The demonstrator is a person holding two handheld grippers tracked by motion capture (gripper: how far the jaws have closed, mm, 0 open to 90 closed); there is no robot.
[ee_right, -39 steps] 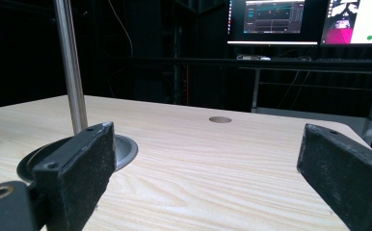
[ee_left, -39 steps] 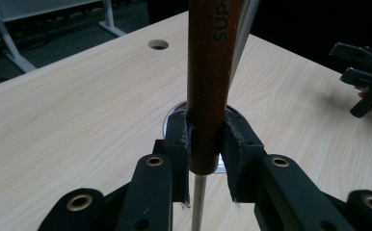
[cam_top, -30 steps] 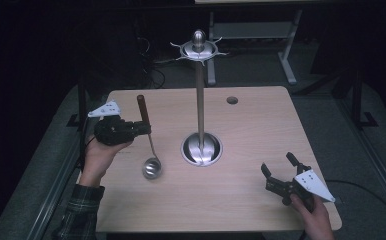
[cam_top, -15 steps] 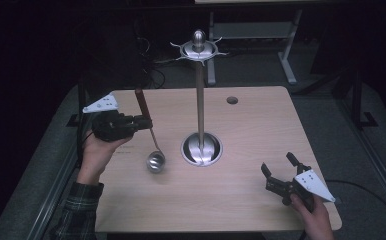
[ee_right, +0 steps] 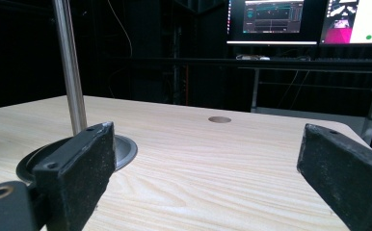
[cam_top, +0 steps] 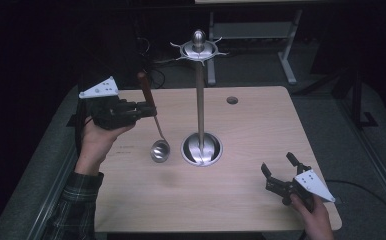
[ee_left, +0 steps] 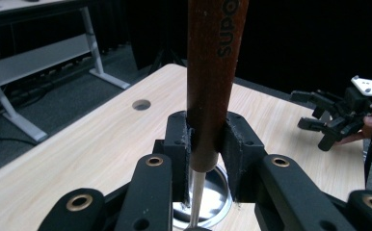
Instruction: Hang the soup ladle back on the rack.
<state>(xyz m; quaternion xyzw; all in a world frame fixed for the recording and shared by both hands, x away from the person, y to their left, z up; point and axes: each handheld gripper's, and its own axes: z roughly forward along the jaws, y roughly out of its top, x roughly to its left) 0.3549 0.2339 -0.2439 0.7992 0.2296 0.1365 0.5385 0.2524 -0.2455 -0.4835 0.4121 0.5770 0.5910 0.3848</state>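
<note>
In the high view, the ladle (cam_top: 153, 125) is held upright left of the stand (cam_top: 200, 100), clamped at its wooden handle by the left claw (cam_top: 143, 111), bowl hanging clear of the counter (cam_top: 241, 125). The stand's hooks sit higher, to its right.

In the left gripper view, the handle (ee_left: 213, 72) is pinched between the pads.

In the right gripper view, the right claw (ee_right: 208, 173) is seen spread apart, empty, right of the stand.

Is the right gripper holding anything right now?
No, the right gripper has its jaws wide apart over bare table.
</note>
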